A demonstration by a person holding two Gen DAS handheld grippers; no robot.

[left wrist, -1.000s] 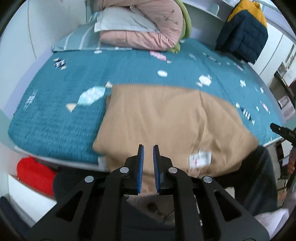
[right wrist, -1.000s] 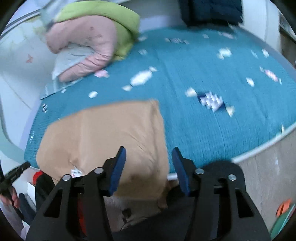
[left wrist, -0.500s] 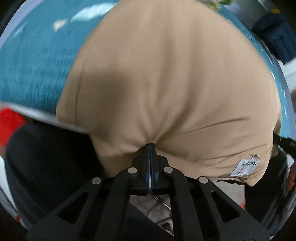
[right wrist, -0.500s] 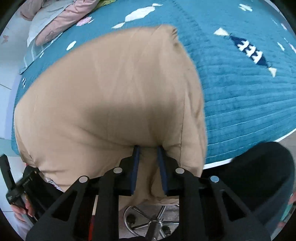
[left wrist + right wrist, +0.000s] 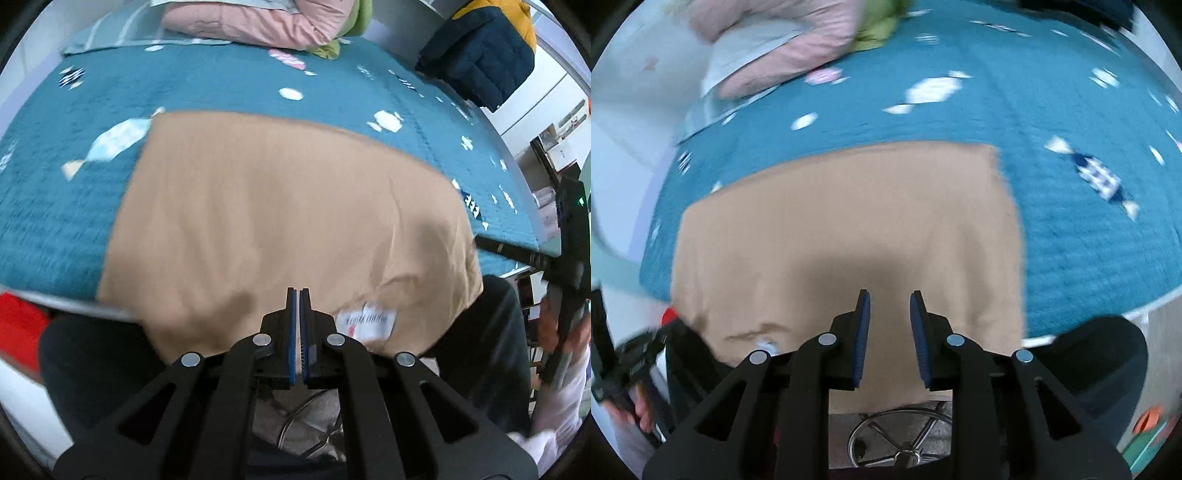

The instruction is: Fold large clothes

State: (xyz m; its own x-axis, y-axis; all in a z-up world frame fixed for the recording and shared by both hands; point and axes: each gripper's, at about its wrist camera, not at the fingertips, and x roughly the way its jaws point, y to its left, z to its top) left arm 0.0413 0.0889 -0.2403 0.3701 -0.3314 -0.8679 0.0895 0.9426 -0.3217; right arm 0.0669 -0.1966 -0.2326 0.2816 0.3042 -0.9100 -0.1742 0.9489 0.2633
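A large tan garment (image 5: 277,206) lies folded flat on the teal bed cover (image 5: 221,85), its near hem hanging over the bed's edge. A white label (image 5: 369,321) shows on that hem. My left gripper (image 5: 299,293) hovers over the near hem, jaws shut, with no cloth visibly pinched between them. In the right wrist view the same garment (image 5: 849,221) fills the middle. My right gripper (image 5: 888,295) is above its near part. Its jaws are opening, with a clear gap and no cloth between the pads.
A pink quilt (image 5: 258,22) and pillows lie at the far side of the bed, with a navy and yellow jacket (image 5: 480,55) behind it. The person's dark trouser legs (image 5: 92,362) and a chair base (image 5: 901,439) are below the bed edge. A red item (image 5: 18,325) sits at the lower left.
Half a second ago both grippers pinched the bunched hem close up. Now both have pulled back, the garment lies flat, and the right jaws have parted.
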